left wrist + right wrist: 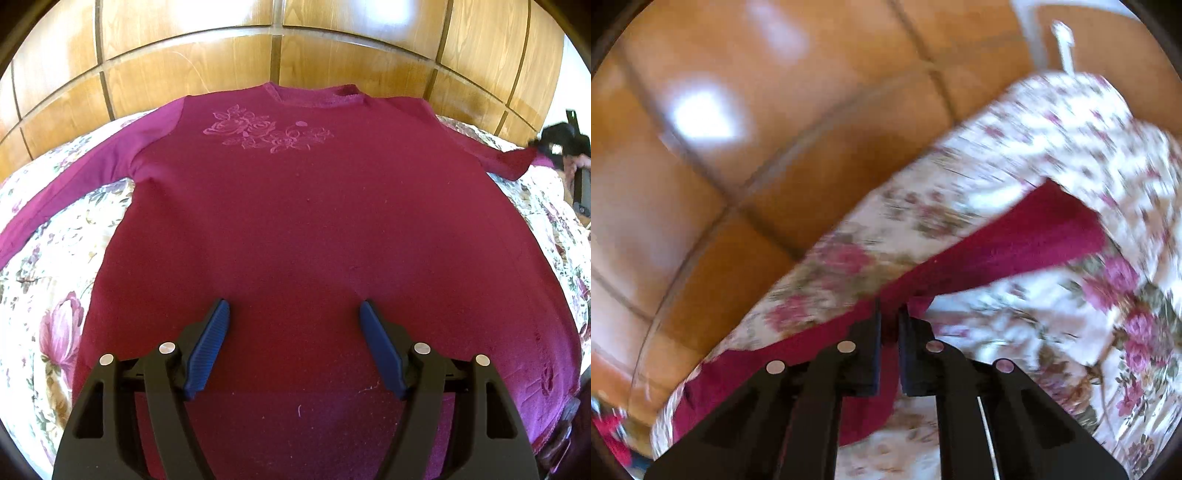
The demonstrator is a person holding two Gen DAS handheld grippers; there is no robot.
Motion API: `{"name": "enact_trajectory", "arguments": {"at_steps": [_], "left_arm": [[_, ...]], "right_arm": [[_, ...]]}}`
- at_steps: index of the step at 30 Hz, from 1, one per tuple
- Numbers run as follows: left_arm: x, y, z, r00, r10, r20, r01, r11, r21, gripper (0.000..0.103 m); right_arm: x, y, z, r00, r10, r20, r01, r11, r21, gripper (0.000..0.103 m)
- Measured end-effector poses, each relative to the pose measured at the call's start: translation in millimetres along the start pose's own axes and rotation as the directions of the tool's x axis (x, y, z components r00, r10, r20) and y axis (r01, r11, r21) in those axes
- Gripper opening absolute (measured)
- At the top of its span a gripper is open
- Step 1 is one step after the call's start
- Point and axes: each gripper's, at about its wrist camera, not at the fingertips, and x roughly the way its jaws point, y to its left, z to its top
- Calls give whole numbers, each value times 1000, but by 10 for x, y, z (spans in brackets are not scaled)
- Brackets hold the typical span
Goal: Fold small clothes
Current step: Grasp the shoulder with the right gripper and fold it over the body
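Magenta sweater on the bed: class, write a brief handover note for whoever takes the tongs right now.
Left tongs: open, empty, over the sweater's lower body.
Right tongs: shut on the right sleeve.
Sweater: face up on the floral bedspread, left sleeve stretched out.
Done: sweater spread out, right sleeve gripped.
Left: fold both sleeves in, then fold the body.

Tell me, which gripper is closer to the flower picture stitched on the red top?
Left. The left gripper hovers open over the top's lower middle, with the flower embroidery straight ahead. The right gripper is off at the sleeve, shut on it.
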Motion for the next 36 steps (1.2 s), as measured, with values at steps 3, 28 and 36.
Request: {"name": "enact_trajectory", "arguments": {"at_steps": [3, 28, 36], "left_arm": [[-6, 14, -3, 1000, -7, 3, 7, 1000, -3, 72], [-152, 292, 192, 988, -153, -11, 150, 981, -123, 72], [74, 493, 966, 972, -231, 46, 235, 938, -254, 66]], "right_arm": [[-105, 510, -72, 996, 84, -3, -84, 991, -100, 6], [-55, 2531, -2102, 845, 357, -398, -502, 785, -363, 65], [-16, 1832, -2399, 933, 138, -331, -281, 855, -435, 70]]}}
